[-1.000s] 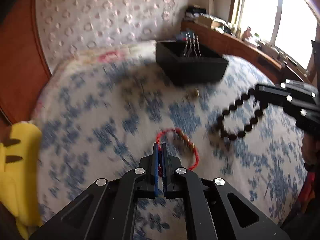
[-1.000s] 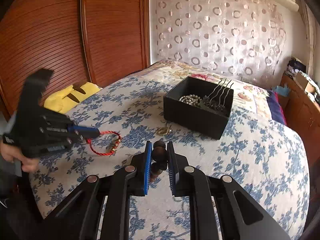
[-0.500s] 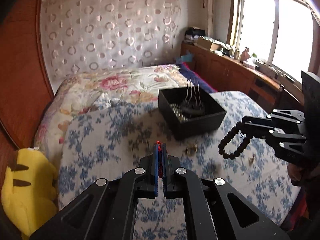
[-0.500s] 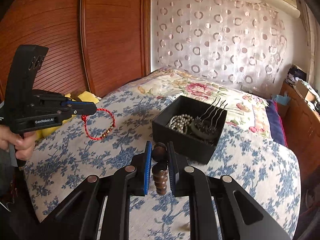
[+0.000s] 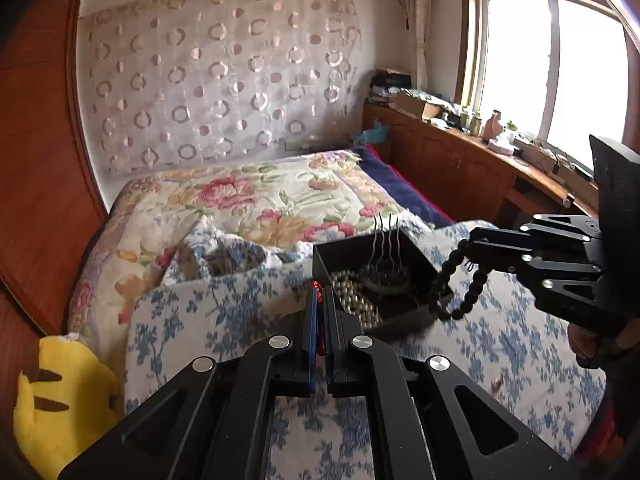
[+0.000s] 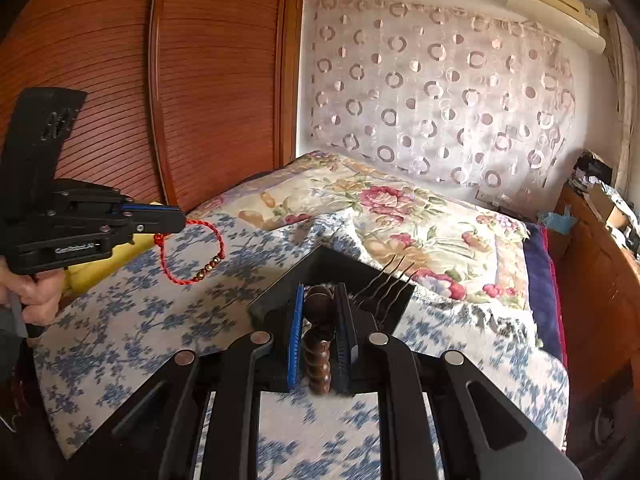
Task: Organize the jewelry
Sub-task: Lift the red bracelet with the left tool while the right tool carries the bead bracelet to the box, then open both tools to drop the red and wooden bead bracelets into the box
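My left gripper (image 5: pixel 319 295) is shut on a red cord bracelet (image 5: pixel 318 294) with small gold beads; in the right wrist view the bracelet (image 6: pixel 192 254) hangs from that gripper (image 6: pixel 176 220) above the bed, left of the box. My right gripper (image 6: pixel 319 300) is shut on a dark wooden bead bracelet (image 6: pixel 319 332); in the left wrist view the bead bracelet (image 5: pixel 454 284) dangles from it (image 5: pixel 472 240) over the right edge of the black box (image 5: pixel 344 248). The box holds a pearl strand (image 5: pixel 356 296) and a dark hair comb (image 5: pixel 386 268) with upright prongs.
The box (image 6: pixel 320 260) sits on a blue floral bedspread (image 5: pixel 224 312). A yellow plush toy (image 5: pixel 52 408) lies at the bed's left edge. A floral quilt (image 6: pixel 400 216) covers the far end. A wooden cabinet (image 5: pixel 460 160) runs along the window.
Both grippers have lifted their bracelets off the bedspread and carried them toward the black box. The bead bracelet now hangs at the box's edge.
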`<action>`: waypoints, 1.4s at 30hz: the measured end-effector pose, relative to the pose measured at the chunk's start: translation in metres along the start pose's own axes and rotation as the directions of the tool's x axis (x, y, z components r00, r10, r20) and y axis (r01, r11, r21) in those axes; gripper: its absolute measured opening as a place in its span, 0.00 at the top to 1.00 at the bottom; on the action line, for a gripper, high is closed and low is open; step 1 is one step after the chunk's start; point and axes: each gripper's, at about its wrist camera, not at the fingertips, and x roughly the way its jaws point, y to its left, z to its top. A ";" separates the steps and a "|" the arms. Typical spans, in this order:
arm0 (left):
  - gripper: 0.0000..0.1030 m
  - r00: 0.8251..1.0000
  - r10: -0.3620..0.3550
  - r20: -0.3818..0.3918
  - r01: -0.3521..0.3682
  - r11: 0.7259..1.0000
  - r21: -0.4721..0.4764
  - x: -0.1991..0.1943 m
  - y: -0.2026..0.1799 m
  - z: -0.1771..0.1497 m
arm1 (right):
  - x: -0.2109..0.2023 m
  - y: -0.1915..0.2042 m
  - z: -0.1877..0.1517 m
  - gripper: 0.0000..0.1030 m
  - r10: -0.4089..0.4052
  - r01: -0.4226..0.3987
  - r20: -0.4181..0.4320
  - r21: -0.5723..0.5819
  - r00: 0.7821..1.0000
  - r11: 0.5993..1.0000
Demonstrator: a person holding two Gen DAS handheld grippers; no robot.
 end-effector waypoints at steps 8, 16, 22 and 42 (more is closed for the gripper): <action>0.98 1.000 0.003 0.002 -0.003 1.000 -0.004 0.017 -0.004 0.016 | 0.019 -0.018 0.014 0.84 -0.005 0.005 0.013 0.014 1.000 1.000; 0.98 1.000 -0.004 -0.007 0.004 1.000 0.003 0.035 -0.010 0.027 | 0.031 -0.026 0.014 0.84 0.002 -0.002 -0.001 0.021 1.000 1.000; 0.98 1.000 -0.017 -0.011 0.017 1.000 0.014 0.047 -0.017 0.033 | 0.045 -0.029 0.002 0.84 0.021 -0.019 -0.045 0.040 0.999 0.999; 0.98 0.997 -0.058 -0.045 0.060 0.997 0.053 0.083 -0.038 0.041 | 0.039 -0.047 -0.038 0.83 0.019 -0.005 -0.107 0.129 0.994 0.992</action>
